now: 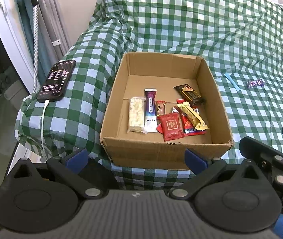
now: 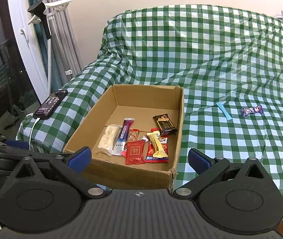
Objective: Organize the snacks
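An open cardboard box (image 1: pixel 157 63) (image 2: pixel 147 94) sits on a green checked cloth. Inside lie several snacks: a white nougat bar (image 1: pixel 135 114) (image 2: pixel 109 141), a purple-white pouch (image 1: pixel 151 109) (image 2: pixel 123 136), a red packet (image 1: pixel 171 126) (image 2: pixel 135 152), a gold bar (image 1: pixel 192 117) (image 2: pixel 158 144) and a dark chocolate packet (image 1: pixel 189 94) (image 2: pixel 164 124). To the right of the box on the cloth lie a blue stick sachet (image 1: pixel 232 80) (image 2: pixel 224 111) and a purple candy (image 1: pixel 255 83) (image 2: pixel 252 110). My left gripper (image 1: pixel 136 157) is open and empty before the box's near wall. My right gripper (image 2: pixel 139 157) is open and empty, also near the box front.
A phone (image 1: pixel 57 79) (image 2: pixel 50 103) on a white charging cable lies on the cloth left of the box. A window frame, curtains and a steamer head (image 2: pixel 39 10) on its hose stand at the far left. The cloth drops off at the near edge.
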Motion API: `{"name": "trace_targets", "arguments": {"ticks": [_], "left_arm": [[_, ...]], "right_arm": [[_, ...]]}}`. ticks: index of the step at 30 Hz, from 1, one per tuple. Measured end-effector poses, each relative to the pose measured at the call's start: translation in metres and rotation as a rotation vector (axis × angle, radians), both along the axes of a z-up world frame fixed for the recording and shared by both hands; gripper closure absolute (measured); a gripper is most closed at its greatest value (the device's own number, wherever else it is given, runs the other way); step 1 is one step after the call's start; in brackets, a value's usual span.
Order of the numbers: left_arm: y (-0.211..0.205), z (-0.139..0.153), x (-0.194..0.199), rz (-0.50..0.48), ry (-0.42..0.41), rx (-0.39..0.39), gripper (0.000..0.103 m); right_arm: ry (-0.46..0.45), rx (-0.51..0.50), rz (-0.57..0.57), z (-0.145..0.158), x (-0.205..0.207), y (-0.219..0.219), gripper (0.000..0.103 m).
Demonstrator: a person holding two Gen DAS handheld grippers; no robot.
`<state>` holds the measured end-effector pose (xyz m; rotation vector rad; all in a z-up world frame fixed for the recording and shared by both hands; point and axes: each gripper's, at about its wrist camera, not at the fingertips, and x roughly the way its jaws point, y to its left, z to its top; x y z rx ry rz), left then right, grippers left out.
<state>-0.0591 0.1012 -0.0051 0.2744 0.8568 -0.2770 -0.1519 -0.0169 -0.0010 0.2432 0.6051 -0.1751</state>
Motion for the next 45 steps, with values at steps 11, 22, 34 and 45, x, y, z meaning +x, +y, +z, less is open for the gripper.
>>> {"name": "trace_targets", "arguments": {"ticks": [11, 22, 34, 45], "left_arm": [[-0.015, -0.012, 0.011, -0.005, 0.027, 0.05, 0.0], [-0.053, -0.025, 0.029, -0.031, 0.07, 0.119, 0.0], [-0.131, -0.041, 0.055, -0.117, 0.121, 0.173, 0.0], [-0.237, -0.062, 0.087, -0.231, 0.162, 0.199, 0.0]], "right_arm": [[0.028, 0.042, -0.001, -0.013, 0.009, -0.014, 0.001], [0.058, 0.121, -0.028, -0.035, 0.019, -0.046, 0.001], [0.085, 0.203, -0.159, -0.059, 0.018, -0.115, 0.001], [0.115, 0.214, -0.345, -0.091, 0.016, -0.211, 0.001]]}}
